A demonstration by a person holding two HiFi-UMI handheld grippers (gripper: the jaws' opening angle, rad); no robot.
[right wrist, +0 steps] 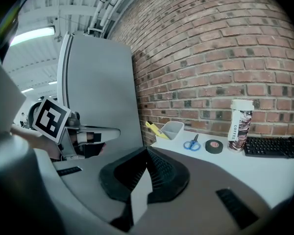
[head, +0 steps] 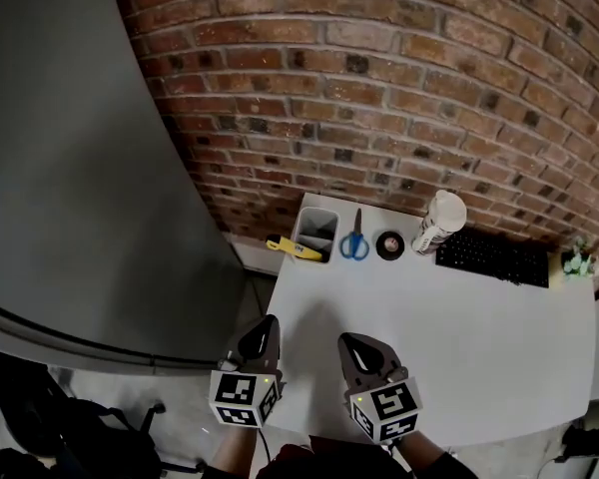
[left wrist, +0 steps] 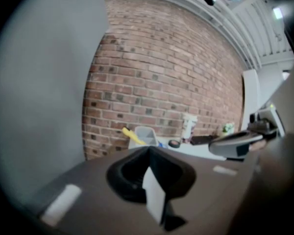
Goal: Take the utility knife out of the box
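1. Yellow knife (head: 293, 248) leans out of the grey box (head: 317, 230), over its left rim, at the white table's (head: 459, 337) far left corner.
2. Scissors (head: 355, 240) and tape (head: 389, 244) lie just right of the box.
3. Left tool (head: 265, 327) and right tool (head: 354, 345), both closed and empty, hover at the table's near edge, well apart from the box.

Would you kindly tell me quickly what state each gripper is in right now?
Left black two-jaw gripper: closed, holding nothing.
Right black two-jaw gripper: closed, holding nothing.
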